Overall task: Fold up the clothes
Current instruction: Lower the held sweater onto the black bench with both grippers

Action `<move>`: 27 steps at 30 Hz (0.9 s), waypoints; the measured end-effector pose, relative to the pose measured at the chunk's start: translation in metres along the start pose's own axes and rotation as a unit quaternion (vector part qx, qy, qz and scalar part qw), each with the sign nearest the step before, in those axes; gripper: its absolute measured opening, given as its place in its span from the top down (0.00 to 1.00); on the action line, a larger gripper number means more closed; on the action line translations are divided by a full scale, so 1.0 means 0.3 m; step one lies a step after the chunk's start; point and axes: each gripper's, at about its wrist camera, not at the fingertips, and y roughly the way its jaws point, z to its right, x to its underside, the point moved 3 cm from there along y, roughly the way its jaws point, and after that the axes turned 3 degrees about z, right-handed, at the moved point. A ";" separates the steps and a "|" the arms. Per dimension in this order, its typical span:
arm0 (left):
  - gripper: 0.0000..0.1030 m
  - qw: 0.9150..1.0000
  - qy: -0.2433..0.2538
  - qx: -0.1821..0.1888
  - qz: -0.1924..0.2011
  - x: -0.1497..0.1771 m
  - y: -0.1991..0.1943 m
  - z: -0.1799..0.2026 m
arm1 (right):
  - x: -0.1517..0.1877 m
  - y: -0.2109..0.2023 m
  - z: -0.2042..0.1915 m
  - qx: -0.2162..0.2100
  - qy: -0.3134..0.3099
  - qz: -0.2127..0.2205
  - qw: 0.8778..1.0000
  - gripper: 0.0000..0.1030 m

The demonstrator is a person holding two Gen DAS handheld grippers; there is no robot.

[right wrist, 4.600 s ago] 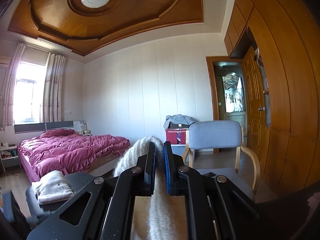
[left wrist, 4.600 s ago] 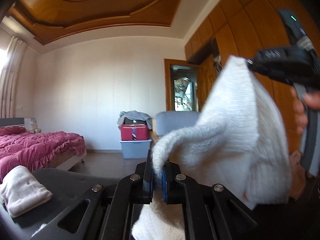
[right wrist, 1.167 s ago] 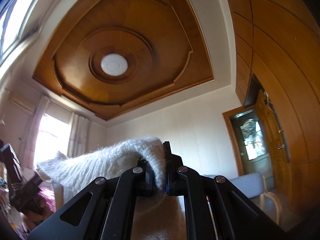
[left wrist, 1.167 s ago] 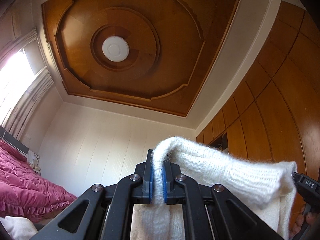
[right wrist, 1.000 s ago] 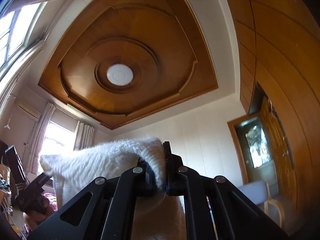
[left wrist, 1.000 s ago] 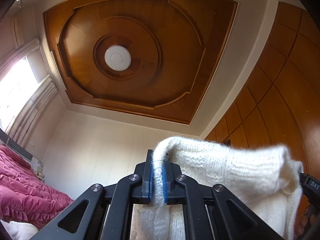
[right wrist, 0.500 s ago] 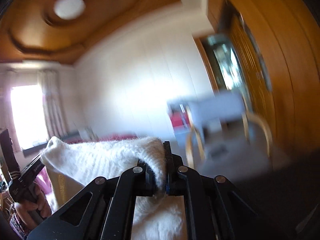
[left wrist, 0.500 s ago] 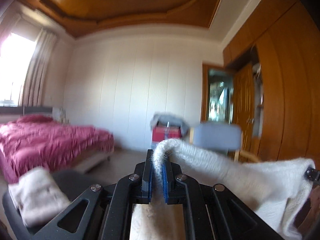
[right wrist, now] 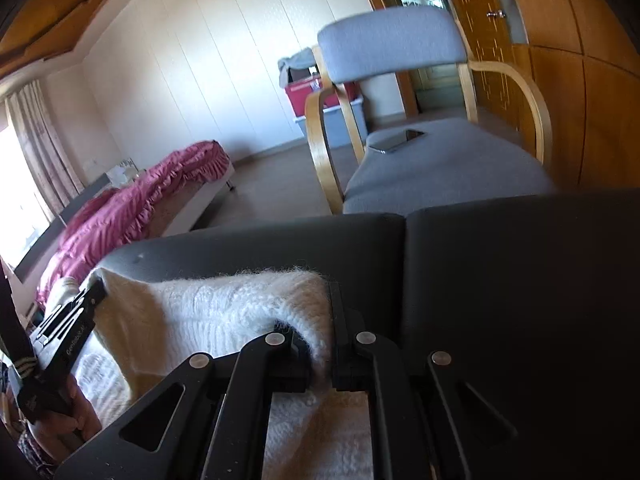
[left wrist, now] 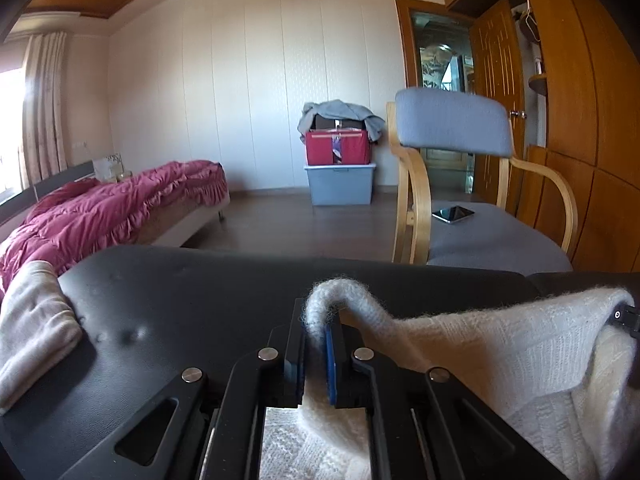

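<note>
I've got the black tabletop (left wrist: 180,288) spread under both views, and the white sweater (left wrist: 500,352) hangs just over it, its held edge running straight across from my left gripper (left wrist: 315,354) to my right gripper (right wrist: 322,346). Both pairs of fingers are clamped nearly shut on that knit edge. Neither hand is nearer; I judge the rest drapes below, toward me

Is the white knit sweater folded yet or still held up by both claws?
Not folded: the white knit sweater is pinched in the left claw and right claw, stretched between them over the dark table.
</note>
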 end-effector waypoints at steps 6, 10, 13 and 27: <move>0.91 0.989 0.047 0.014 -0.137 0.048 0.257 0.110 | -0.041 0.093 0.054 0.030 0.014 -0.040 0.999 0.93; 0.88 0.984 0.110 -0.023 -0.140 0.052 0.311 0.194 | -0.013 0.193 0.128 0.015 0.085 -0.096 0.992 0.86; 0.88 0.979 0.147 -0.052 -0.127 0.058 0.313 0.240 | -0.005 0.182 0.155 0.014 0.111 -0.088 0.990 0.63; 0.85 0.984 0.053 0.040 -0.166 0.020 0.133 0.115 | 0.007 0.161 0.174 -0.009 0.134 -0.082 0.988 0.59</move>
